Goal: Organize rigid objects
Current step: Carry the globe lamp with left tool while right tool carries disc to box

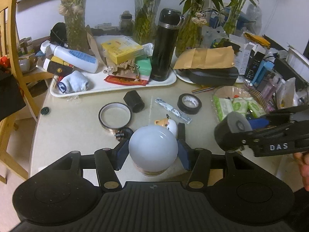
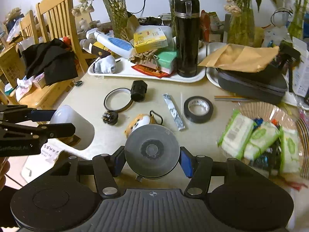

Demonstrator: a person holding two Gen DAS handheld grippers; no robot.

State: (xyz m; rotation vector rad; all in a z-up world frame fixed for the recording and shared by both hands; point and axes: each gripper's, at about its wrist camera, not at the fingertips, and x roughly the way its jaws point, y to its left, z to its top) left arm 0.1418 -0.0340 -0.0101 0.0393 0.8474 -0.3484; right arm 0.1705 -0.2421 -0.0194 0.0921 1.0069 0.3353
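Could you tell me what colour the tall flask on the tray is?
The flask is glossy black with a silvery band below its cap, clearest in the right wrist view.

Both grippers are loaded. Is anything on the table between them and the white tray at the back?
Yes. Between the grippers and the white tray lie the toy figure, a thin tape ring, a black cylinder, a wrapped stick and a black tape roll.

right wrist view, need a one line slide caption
Right gripper clamps a dark round disc-faced object above the cluttered table; left gripper holds a white container.
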